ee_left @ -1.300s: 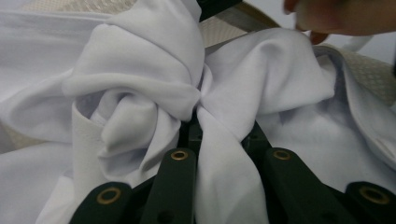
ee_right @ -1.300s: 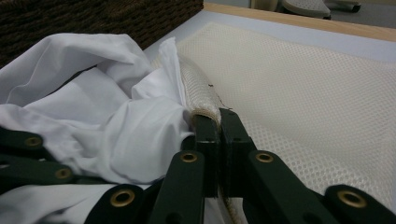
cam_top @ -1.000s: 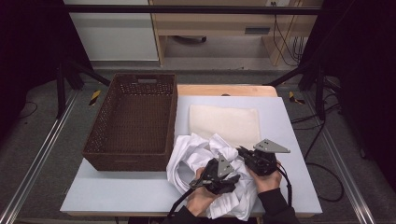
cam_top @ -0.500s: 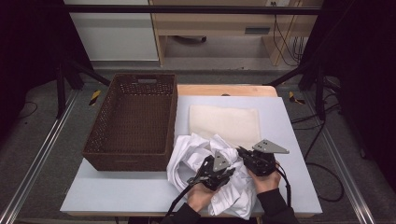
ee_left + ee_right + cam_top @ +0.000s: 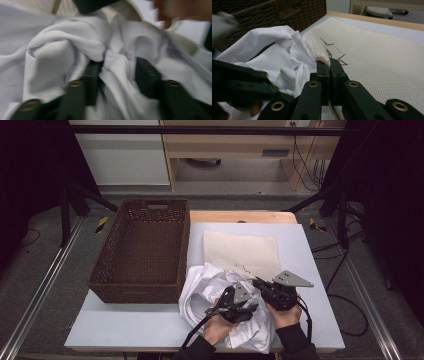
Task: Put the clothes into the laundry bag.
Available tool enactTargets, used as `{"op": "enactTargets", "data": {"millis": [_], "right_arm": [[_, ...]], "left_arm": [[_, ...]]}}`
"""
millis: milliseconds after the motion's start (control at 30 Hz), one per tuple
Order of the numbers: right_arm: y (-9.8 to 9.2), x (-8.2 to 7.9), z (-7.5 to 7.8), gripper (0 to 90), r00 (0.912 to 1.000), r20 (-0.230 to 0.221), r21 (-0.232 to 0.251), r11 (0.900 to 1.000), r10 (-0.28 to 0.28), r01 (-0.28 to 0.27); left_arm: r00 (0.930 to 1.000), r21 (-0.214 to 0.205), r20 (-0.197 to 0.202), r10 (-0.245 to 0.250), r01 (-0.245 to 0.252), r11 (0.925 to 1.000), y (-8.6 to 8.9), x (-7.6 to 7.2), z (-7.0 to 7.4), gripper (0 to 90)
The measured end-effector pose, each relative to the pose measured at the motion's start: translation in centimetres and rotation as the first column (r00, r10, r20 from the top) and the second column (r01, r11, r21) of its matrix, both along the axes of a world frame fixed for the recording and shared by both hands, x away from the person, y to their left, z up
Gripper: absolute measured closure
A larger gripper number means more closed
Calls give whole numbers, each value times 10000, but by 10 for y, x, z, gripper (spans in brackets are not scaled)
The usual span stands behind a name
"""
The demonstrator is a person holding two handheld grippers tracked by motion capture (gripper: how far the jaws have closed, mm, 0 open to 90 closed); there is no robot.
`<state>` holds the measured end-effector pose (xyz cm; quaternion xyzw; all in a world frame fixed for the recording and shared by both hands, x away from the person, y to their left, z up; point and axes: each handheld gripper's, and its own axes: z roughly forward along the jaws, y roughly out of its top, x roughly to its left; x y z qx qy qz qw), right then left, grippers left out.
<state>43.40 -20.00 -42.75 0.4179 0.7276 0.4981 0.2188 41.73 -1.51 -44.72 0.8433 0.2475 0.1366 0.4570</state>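
Your white cloth (image 5: 210,292) at about 6 o'clock on the table looks thin, smooth and matt, creased into soft folds; up close (image 5: 75,50) it has a faint sheen. The cream cloth (image 5: 241,251) at 12 o'clock from it is thicker, with a rough, waffle-like weave (image 5: 382,62) and loose brown thread on it. The basket (image 5: 142,247) at 10 o'clock is dark brown wicker, coarse and matt. Your table (image 5: 125,332) top is smooth, pale grey and matt, with a bare wood strip (image 5: 240,216) at the far edge. Both grippers, left (image 5: 212,311) and right (image 5: 254,281), look like matt black plastic with brass-coloured rivets; the right one carries a flat grey plate.
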Motion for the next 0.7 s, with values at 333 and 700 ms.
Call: {"op": "enactTargets", "data": {"millis": [333, 700], "right_arm": [[1, 1, -2, 878, 10000, 32, -194, 9998, -29, 30], [5, 3, -5, 879, 10000, -62, -251, 9997, -8, 7]], "left_arm": [[9882, 415, -221, 1516, -1506, 9877, 36, 20, 4, 266], [9916, 94, -800, 1015, -1011, 9948, 35, 23, 1, 755]]}}
